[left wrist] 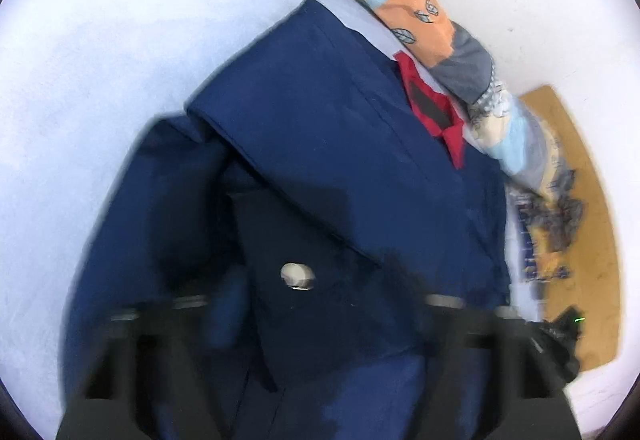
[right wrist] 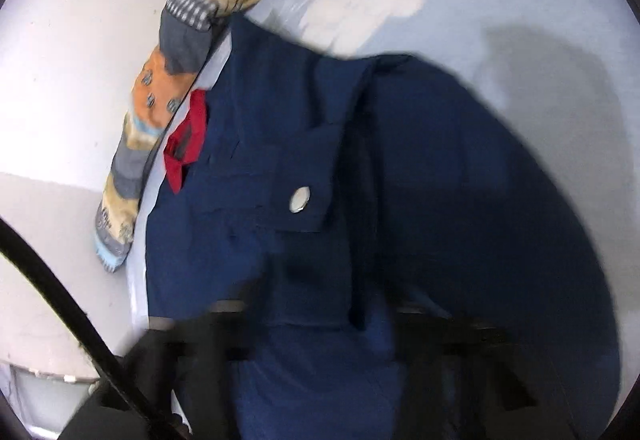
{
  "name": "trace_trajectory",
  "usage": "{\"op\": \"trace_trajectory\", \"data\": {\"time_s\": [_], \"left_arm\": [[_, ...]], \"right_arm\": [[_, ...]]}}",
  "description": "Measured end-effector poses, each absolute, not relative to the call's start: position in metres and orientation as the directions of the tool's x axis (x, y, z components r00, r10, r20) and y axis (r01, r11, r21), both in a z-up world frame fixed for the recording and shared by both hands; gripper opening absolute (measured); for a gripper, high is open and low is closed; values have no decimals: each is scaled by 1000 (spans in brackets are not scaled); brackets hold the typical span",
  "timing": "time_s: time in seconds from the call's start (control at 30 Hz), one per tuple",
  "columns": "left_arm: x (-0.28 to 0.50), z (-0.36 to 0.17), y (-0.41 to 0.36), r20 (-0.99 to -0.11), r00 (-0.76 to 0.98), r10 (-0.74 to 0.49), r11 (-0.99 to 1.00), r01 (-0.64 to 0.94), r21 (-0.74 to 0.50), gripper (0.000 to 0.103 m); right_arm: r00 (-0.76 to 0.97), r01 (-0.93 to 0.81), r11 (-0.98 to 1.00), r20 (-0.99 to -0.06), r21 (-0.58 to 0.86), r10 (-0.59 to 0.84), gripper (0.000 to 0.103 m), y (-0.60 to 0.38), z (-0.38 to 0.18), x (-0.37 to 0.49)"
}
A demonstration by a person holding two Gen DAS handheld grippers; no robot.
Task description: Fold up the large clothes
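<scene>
Left wrist view: a navy jacket [left wrist: 340,144] with a red collar [left wrist: 436,108] and a silver snap [left wrist: 296,274] is seen on a pale bed [left wrist: 100,80], collar towards a patterned pillow [left wrist: 424,20]. Cloth lies between both pairs of fingers [left wrist: 444,304]; whether it is pinched cannot be told.

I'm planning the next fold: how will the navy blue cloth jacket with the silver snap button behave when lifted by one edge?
The navy blue cloth jacket will probably droop and sag, since it lies in soft creased layers. Its folded flap looks free to fall open. The silver snap button adds little weight.
</scene>
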State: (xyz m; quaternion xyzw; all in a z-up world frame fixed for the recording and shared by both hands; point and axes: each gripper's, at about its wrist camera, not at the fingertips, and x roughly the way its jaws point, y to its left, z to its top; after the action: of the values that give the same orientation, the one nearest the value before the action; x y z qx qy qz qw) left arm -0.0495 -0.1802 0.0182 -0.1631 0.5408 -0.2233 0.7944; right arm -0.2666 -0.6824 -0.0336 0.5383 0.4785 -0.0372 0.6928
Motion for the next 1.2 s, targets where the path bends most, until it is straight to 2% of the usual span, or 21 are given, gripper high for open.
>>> {"op": "trace_trajectory", "data": {"time_s": [0.03,0.07,0.1,0.17,0.27,0.47,0.57,0.67,0.7,0.73,0.8,0.87,0.9,0.93,1.03,1.1,1.2], "left_arm": [[-48,18,-184,-801,327,-501,865,189,-464,28],[-49,20,-182,-802,336,-493,870,193,-454,23],[-48,20,-180,-789,331,-518,855,195,-480,13],[-47,22,-178,-780,330,-532,847,196,-494,12],[-50,37,-192,-789,385,-479,876,259,-406,11],[-52,88,-197,-688,592,-419,906,320,-276,11],[-35,68,-190,-731,567,-379,923,293,-250,11],[-18,14,-177,-828,422,-370,928,212,-307,17],[-18,8,-171,-818,418,-395,918,200,-342,18],[-20,11,-168,-809,427,-403,915,198,-351,20],[-21,21,-169,-821,434,-370,928,202,-312,26],[-29,39,-166,-816,494,-301,953,181,-242,45],[-34,51,-163,-804,537,-255,967,161,-198,67],[-40,63,-162,-782,587,-210,978,143,-155,74],[-53,93,-167,-698,707,-112,992,125,-33,74],[-58,97,-188,-671,725,-152,978,207,2,76],[-64,74,-232,-688,704,-180,937,335,98,76]], "right_arm": [[537,565,424,-706,708,462,17,-680,-34,-265],[540,560,434,-709,705,454,15,-680,-32,-263],[545,551,445,-708,706,449,13,-679,-30,-260],[565,519,481,-705,707,428,9,-679,-16,-255],[601,467,542,-700,699,385,8,-679,11,-248],[721,380,694,-666,612,192,7,-703,73,-231],[708,397,771,-700,498,88,7,-712,73,-219],[593,470,779,-802,415,70,7,-726,18,-213],[532,494,757,-837,427,126,7,-731,-8,-212],[466,526,726,-864,443,191,2,-736,-36,-215],[477,553,694,-858,461,189,0,-744,-37,-220],[505,543,739,-858,399,91,6,-743,-7,-219],[535,526,765,-844,372,43,7,-739,9,-219],[565,499,790,-825,357,15,9,-732,25,-219],[642,403,856,-767,325,-11,12,-698,59,-215],[637,315,896,-770,314,46,12,-668,59,-202],[567,262,910,-814,321,124,12,-641,32,-183]]}}
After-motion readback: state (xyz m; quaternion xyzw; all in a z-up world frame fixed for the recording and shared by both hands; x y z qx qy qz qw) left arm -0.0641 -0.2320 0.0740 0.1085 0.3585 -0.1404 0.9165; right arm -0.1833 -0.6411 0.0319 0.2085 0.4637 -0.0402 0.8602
